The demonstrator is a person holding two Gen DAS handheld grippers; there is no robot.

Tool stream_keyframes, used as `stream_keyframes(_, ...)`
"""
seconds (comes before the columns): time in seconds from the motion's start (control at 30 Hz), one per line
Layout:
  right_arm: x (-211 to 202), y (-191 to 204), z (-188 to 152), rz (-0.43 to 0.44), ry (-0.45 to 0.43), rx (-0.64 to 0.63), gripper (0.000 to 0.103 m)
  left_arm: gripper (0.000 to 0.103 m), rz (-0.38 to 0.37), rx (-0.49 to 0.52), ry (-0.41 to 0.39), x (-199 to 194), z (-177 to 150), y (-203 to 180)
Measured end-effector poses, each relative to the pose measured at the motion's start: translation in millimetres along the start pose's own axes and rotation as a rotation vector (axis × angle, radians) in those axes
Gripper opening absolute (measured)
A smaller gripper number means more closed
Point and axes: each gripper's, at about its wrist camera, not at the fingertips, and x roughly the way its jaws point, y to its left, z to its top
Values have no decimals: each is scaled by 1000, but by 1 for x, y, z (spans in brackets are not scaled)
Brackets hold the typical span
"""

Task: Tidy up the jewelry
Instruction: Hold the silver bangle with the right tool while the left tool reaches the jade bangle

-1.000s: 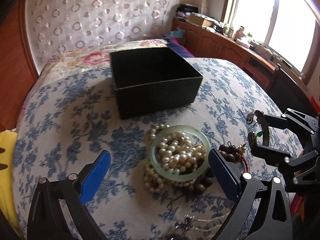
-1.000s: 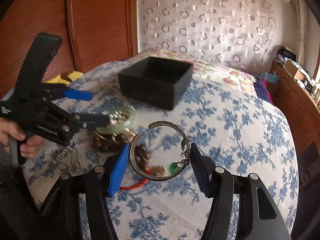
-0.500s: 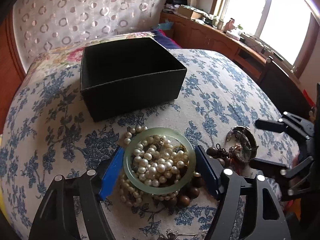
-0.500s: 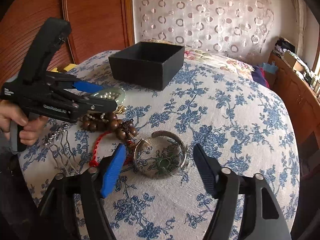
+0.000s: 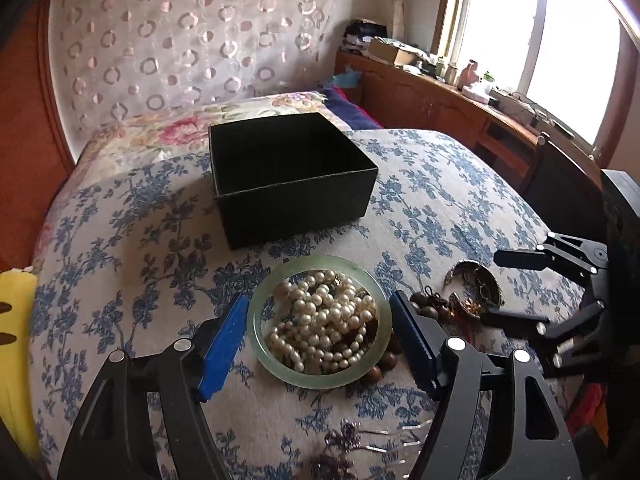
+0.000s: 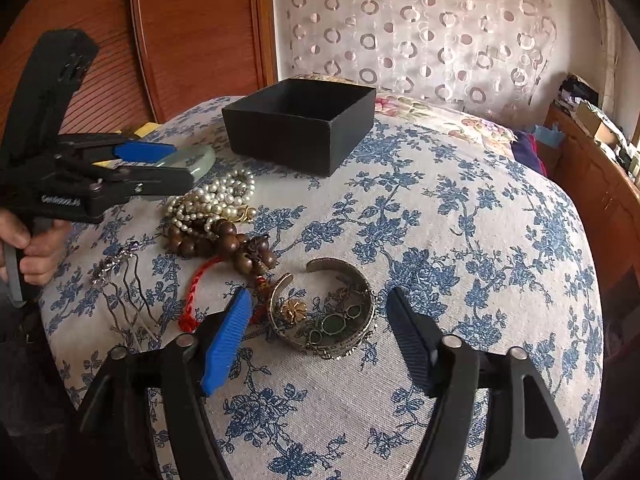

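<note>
Now left hand-held gripper [image 5: 318,326] pinches the flat-lying jade bangle [image 5: 320,376]; right hand-held gripper [image 6: 320,326] spread around cuff [image 6: 326,312]

We see a matte black box [image 5: 294,184] on a cream bedspread [image 6: 460,240] printed with blue flower sprigs. Beyond it a pillow [image 5: 168,128] shows pink and yellow roses, and the curtain [image 6: 420,32] is pale with rings of silver and dusty pink. The bangle [image 5: 320,320] is a translucent pale green; the pearl necklace [image 6: 216,200] is creamy white. We count dark brown wooden beads [image 6: 224,240] on a bright red cord [image 6: 196,284]. The cuff bracelet [image 6: 328,312] is tarnished grey-bronze with dark green stones and a gold flower. The hair comb [image 6: 124,280] is silvery with purplish stones. Each black gripper carries a bright blue pad [image 6: 226,344] opposite a dark navy ribbed one [image 6: 412,340]. The headboard [image 6: 192,36] is reddish-brown wood.
</note>
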Motion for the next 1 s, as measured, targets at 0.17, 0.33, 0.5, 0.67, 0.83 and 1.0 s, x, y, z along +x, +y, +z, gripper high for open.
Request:
stream_keyframes(0.17, 2, 4, 0, -4, 10, -10, 62, 69, -9, 2, -10, -4, -4, -5)
stream_keyframes(0.33, 7, 9, 11, -11, 2, -68, 64, 69, -6, 7, -8, -4, -5, -6)
stream_keyframes(0.5, 19, 11, 18, 7, 51, -159, 73, 69, -11, -6, -6, -4, -7, -1)
stream_keyframes(0.67, 27, 9, 23, 47, 90, -203, 73, 69, -19, -11, 2, -1, -9, -1)
stream_keyframes(0.83, 34, 9, 25, 93, 131, -244, 67, 69, -19, -4, 3, -1, -10, -2)
stream_keyframes(1.0, 29, 6, 23, 112, 151, -269, 65, 69, -19, -10, 4, -1, -11, -2)
